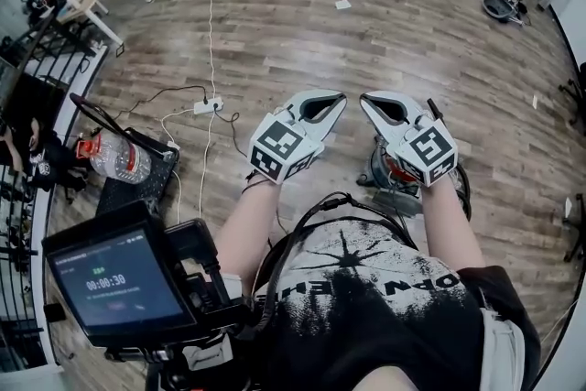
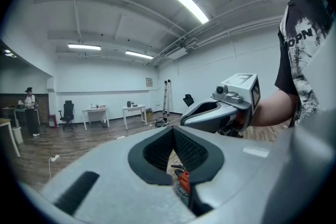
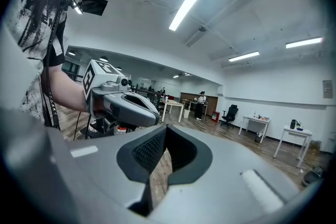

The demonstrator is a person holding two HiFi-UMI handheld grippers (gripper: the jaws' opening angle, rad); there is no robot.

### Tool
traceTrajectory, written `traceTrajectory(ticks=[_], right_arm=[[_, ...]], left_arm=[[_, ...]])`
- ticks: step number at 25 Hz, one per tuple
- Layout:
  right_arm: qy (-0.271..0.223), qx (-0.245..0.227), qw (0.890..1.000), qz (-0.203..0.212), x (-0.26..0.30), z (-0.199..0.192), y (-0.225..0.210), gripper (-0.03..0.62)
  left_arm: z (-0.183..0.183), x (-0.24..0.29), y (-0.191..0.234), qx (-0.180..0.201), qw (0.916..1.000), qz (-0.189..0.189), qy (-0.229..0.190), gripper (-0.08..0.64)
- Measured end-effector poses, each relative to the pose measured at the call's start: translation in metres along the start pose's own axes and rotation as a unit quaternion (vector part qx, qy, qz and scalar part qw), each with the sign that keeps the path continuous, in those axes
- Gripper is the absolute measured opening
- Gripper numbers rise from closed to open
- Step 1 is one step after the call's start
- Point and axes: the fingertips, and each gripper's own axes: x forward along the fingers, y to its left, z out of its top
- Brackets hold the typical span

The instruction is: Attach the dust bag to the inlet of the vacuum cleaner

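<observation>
The left gripper (image 1: 335,98) and right gripper (image 1: 368,100), both clenched on nothing, hover side by side, probably readied over the vacuum cleaner (image 1: 379,169) beneath the right one.

Vacuum cleaner (image 1: 383,171) on the floor (image 1: 302,23), mostly hidden beneath the right gripper (image 1: 366,99) and forearm (image 1: 449,215); past the left gripper (image 2: 172,130), only a red sliver of it shows. Far right, a dark object (image 1: 502,6) too small to identify.
</observation>
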Motion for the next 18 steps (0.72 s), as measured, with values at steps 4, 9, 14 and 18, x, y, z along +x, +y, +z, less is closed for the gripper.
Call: traceTrajectory(ticks=[4, 9, 14, 18], right_arm=[[0.000, -0.003, 1.000, 0.001, 0.000, 0.000, 0.003, 0.006], [0.003, -0.005, 1.000, -0.004, 0.001, -0.002, 0.004, 0.006], [0.010, -0.003, 1.000, -0.008, -0.001, -0.006, 0.003, 0.006], [0.009, -0.002, 1.000, -0.008, -0.001, -0.004, 0.002, 0.006]], left_arm=[[-0.003, 0.000, -0.001, -0.002, 1.0000, 0.001, 0.001, 0.003], [-0.009, -0.004, 0.000, -0.004, 1.0000, 0.002, 0.002, 0.003], [-0.012, -0.006, 0.001, -0.010, 0.9999, 0.005, 0.002, 0.003], [-0.007, -0.008, 0.003, -0.009, 0.9999, 0.008, 0.000, 0.003]])
